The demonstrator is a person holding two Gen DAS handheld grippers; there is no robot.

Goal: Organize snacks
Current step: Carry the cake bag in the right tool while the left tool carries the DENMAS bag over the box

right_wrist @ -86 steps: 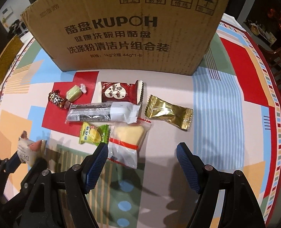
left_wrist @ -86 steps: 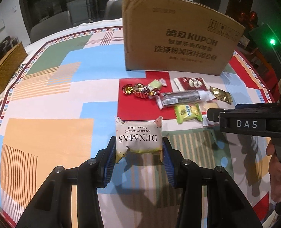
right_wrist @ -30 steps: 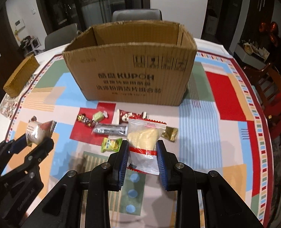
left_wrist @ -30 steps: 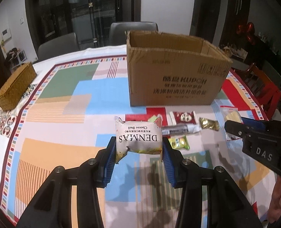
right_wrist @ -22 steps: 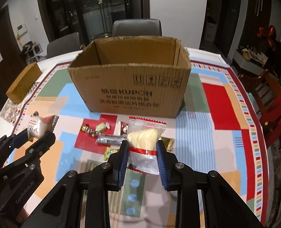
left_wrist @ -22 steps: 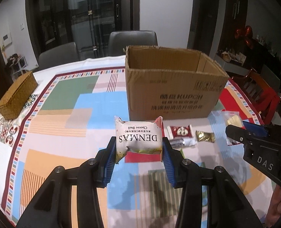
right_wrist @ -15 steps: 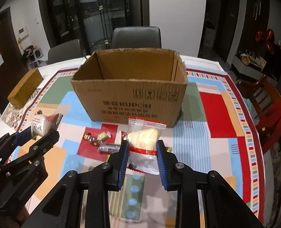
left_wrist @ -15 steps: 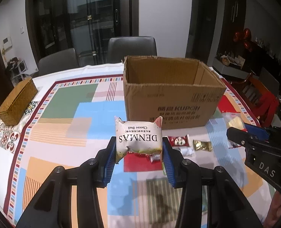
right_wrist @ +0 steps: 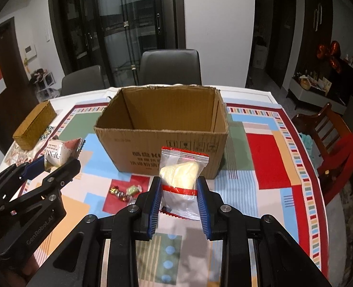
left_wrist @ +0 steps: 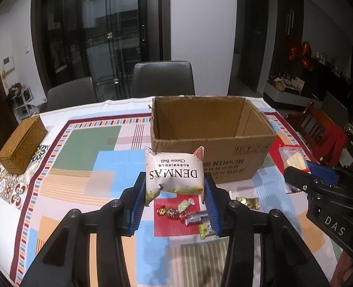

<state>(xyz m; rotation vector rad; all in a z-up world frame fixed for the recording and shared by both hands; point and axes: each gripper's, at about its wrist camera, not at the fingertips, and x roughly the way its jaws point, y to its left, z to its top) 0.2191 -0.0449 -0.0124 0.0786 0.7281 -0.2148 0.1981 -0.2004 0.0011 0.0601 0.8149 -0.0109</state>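
Here the left gripper point(left_wrist: 174, 192) is clamped on the white cheese-ball pack point(left_wrist: 174, 173), blue pads pressing its two ends, and the right gripper point(right_wrist: 179, 197) squeezes the clear pouch point(right_wrist: 180, 179) with the pale yellow piece inside; both packets hang above the table point(right_wrist: 267, 198), in front of the box point(right_wrist: 162, 129). Below and between them, small sweets point(left_wrist: 174, 212) lie on the red patch of the cloth, near the box's front wall. Beyond that wall the box stands open, and what shows of its inside looks empty. The step in hand looks like carrying both packets over the near rim and dropping them in. To do it well, each packet's bottom edge should clear the cardboard wall before moving forward, the two grippers should keep apart so they don't knock together, and the jaws should open only once each packet is well over the opening. The pouch is slippery film, so the grip should not loosen early.
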